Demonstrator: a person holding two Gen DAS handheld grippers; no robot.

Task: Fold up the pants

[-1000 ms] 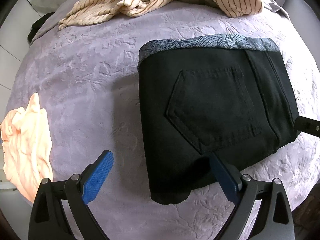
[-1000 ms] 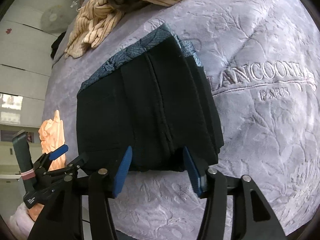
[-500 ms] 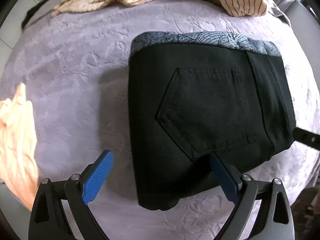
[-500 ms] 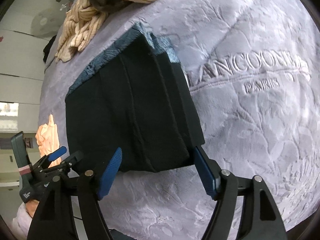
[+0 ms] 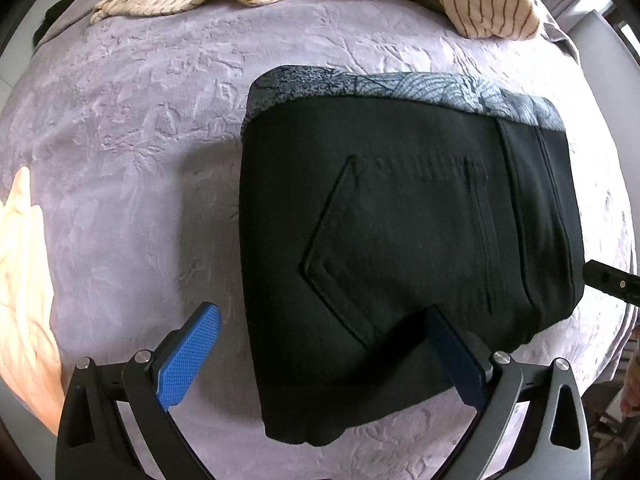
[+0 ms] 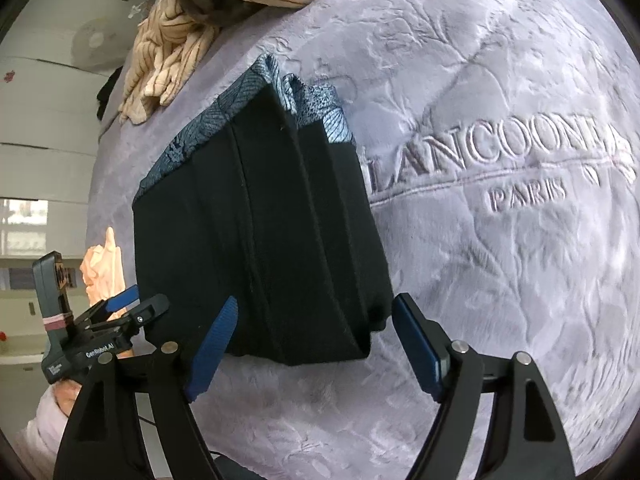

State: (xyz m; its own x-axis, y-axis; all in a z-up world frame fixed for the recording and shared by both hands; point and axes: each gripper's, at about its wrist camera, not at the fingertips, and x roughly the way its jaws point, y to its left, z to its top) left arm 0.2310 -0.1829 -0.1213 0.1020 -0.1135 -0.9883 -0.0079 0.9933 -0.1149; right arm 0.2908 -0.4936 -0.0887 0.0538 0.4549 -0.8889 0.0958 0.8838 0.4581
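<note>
Black pants (image 5: 400,248) folded compact – back pocket up, patterned lining showing.

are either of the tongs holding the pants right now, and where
Nothing is held. Both the left tongs and right tongs stand open over the near edge of the folded black pants; the right's jaws have just been opening.

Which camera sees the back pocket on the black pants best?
The left wrist view: the stitched back pocket on the folded black pants faces it fully. The right wrist view shows only the pants' stacked folded edges, no pocket.
</note>
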